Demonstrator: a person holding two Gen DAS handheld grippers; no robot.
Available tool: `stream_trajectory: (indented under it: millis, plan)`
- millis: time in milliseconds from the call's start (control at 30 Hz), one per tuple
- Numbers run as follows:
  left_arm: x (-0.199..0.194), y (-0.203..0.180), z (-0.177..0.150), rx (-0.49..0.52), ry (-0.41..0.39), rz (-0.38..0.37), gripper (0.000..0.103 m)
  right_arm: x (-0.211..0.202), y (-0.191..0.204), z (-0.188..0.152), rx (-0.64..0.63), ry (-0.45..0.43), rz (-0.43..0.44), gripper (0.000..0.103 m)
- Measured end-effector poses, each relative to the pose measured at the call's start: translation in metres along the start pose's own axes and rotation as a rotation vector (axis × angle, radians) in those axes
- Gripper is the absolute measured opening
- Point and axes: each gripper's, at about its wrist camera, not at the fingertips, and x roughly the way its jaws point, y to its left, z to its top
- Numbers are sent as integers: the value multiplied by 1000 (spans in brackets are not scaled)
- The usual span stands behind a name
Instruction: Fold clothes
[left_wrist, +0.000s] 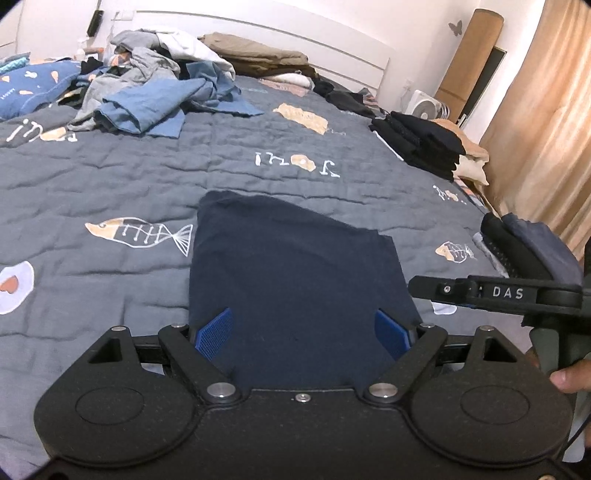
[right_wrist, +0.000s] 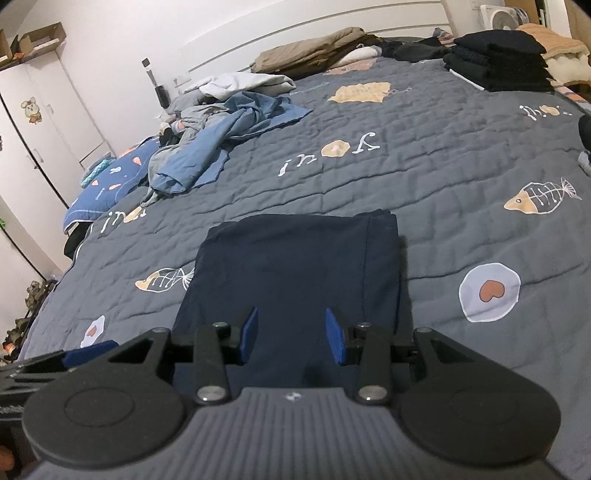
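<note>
So we've got the whole bed (left_wrist: 110, 192) filling both views, grey quilt with fish and egg prints all over it. Upper left of the left wrist frame there's the messy pile of unfolded clothes (left_wrist: 155, 92), mostly blue and grey stuff; in the right wrist frame that same pile sits left of centre, up high. Over at the right edge of the left wrist view is a neat stack of black folded clothes (left_wrist: 421, 144).

The piece we're working on, the navy garment (left_wrist: 291, 280), lies folded flat on the quilt in the lower middle of both frames, right in front of us.

Our left gripper (left_wrist: 303, 330) has its jaws spread wide above the navy fabric, holding nothing. Our right gripper (right_wrist: 291, 336) sits about half open over the garment's near edge, also gripping nothing.
</note>
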Motion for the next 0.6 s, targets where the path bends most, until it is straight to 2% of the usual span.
stream_trajectory:
  millis: [600]
  plan:
    - [-3,5,-5,18,31,67,85,-13,0,-12,-68,2,-3,40]
